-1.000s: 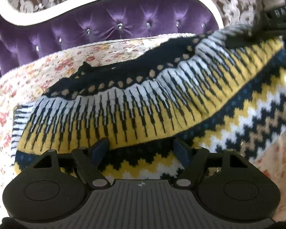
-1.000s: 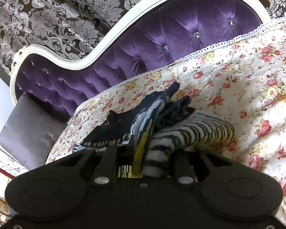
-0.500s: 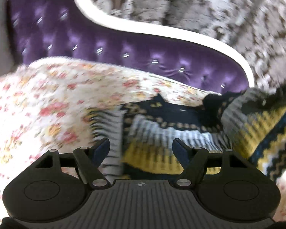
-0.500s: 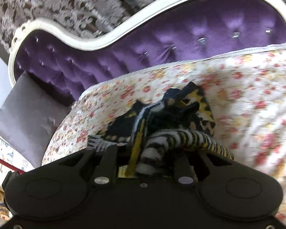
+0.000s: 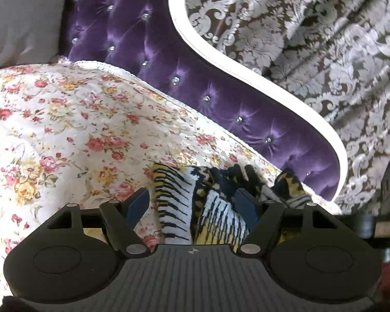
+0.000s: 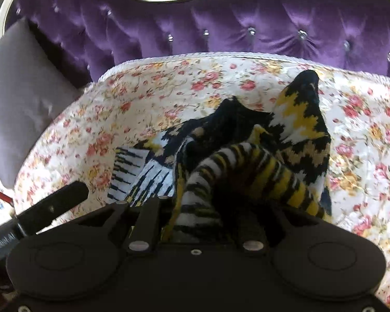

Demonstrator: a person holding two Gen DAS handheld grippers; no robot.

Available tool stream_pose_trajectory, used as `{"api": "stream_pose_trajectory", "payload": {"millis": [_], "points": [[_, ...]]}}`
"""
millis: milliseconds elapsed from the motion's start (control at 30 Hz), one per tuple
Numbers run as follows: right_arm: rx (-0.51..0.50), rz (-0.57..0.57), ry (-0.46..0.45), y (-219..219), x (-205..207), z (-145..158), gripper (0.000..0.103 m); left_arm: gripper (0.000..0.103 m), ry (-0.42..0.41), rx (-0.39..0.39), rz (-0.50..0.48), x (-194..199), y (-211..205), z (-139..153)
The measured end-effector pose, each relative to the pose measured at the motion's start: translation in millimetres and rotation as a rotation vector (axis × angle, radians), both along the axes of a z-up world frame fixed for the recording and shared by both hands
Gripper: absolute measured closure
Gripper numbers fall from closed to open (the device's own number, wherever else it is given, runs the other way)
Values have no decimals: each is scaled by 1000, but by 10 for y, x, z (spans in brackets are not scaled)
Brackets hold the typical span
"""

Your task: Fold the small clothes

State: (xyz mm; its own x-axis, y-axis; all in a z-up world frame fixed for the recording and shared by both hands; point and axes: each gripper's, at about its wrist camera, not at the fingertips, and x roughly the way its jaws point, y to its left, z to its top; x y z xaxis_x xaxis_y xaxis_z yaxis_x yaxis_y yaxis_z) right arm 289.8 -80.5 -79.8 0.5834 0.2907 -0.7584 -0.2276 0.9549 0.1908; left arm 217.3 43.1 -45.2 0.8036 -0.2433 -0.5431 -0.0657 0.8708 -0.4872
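A small knitted sweater (image 6: 249,153) in black, yellow and white lies bunched on the floral cover (image 6: 169,91) of a sofa. My right gripper (image 6: 195,208) is shut on a striped part of it, and cloth hides the fingertips. In the left wrist view the sweater (image 5: 215,205) lies between and just beyond the blue pads (image 5: 139,204) of my left gripper (image 5: 192,202), which is open and grips nothing. The left gripper's black body shows at the lower left of the right wrist view (image 6: 46,208).
The sofa has a purple tufted back (image 5: 148,59) with a white curved frame (image 5: 247,70). A grey cushion (image 6: 18,88) stands at the sofa's left end. Patterned damask fabric (image 5: 312,39) hangs behind. The floral cover (image 5: 52,130) spreads left of the sweater.
My left gripper has drawn back from under the spread sweater and swung left. The sweater has gone from spread wide to bunched up, still held by my right gripper.
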Motion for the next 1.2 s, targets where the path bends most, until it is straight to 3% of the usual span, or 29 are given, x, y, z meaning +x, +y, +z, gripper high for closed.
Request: {"api": "stream_pose_trajectory", "payload": {"millis": [100, 167, 233, 267, 333, 467, 633, 900, 1000, 1200], "points": [[-52, 21, -34, 113, -50, 9, 68, 32, 7, -30, 22, -9, 55, -7], [-74, 47, -50, 191, -68, 4, 56, 32, 10, -49, 38, -39, 105, -17], [-57, 110, -67, 255, -106, -4, 37, 32, 14, -70, 59, -54, 157, -35], [-55, 140, -82, 305, -123, 0, 35, 32, 16, -79, 71, -59, 179, -41], [-55, 200, -113, 411, -184, 7, 34, 32, 17, -95, 98, -75, 241, -53], [71, 292, -142, 443, -284, 48, 35, 32, 20, -114, 137, -95, 331, -60], [151, 307, -218, 281, -544, 171, 36, 32, 20, -114, 121, -85, 310, -60], [4, 294, -295, 21, -1048, 144, 32, 31, 11, -79, 12, -34, 77, -53], [-55, 326, -324, 73, -1258, 39, 19, 31, 17, -70, -27, -29, -6, -81], [-222, 415, -401, 357, -1524, -194, 21, 31, 53, -96, -80, -18, -74, -131]]}}
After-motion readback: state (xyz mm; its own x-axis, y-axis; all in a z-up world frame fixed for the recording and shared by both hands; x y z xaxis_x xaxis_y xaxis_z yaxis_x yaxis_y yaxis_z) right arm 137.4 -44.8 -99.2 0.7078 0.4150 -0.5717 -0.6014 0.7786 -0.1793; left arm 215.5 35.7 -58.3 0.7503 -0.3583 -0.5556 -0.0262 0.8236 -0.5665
